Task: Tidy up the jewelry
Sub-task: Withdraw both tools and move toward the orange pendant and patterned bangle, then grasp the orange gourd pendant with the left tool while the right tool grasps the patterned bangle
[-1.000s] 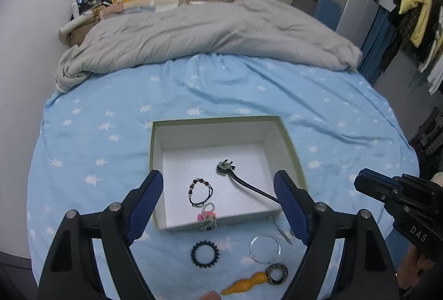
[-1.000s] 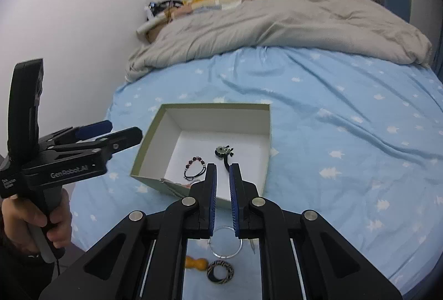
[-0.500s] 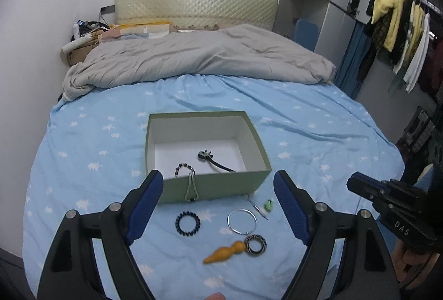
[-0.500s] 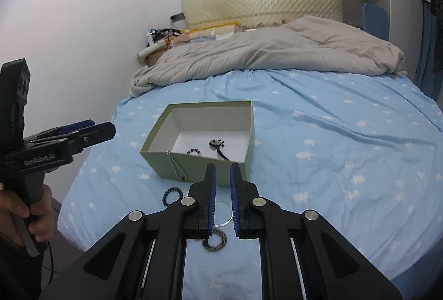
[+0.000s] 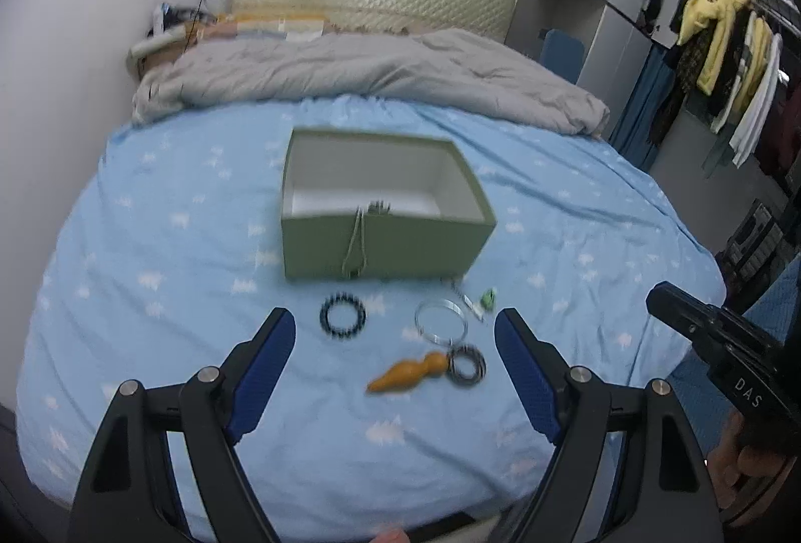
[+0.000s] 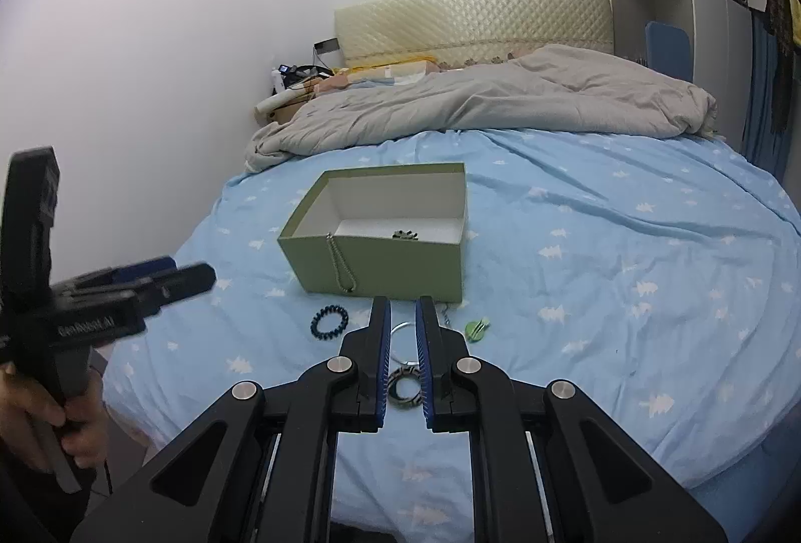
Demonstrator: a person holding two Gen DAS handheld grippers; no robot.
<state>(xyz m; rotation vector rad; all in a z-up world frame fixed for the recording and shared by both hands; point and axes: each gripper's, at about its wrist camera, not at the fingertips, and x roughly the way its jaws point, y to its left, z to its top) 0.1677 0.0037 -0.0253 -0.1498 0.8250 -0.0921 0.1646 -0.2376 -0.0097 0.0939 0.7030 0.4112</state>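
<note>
An open green box (image 5: 385,250) (image 6: 380,262) sits on the blue bedsheet, a bead chain (image 5: 356,245) (image 6: 340,265) hanging over its front wall and a dark flower piece (image 6: 404,234) inside. In front lie a black bead bracelet (image 5: 343,315) (image 6: 329,322), a silver bangle (image 5: 440,321), an orange wooden piece (image 5: 408,373), a patterned ring (image 5: 466,363) (image 6: 404,387) and a small green item (image 5: 488,298) (image 6: 475,328). My left gripper (image 5: 395,345) stands open and empty, short of these. My right gripper (image 6: 402,310) is shut with nothing in it, above the bangle.
A grey duvet (image 5: 360,74) covers the far half of the bed below a padded headboard (image 6: 473,22). Clutter lies at the far left corner (image 6: 295,79). Clothes hang on a rack at right (image 5: 721,42). The bed's near edge lies just below both grippers.
Both grippers have pulled back from over the box toward the near side of the bed, so the box interior is mostly hidden and the loose items lie farther ahead. Jaw openings are unchanged.
</note>
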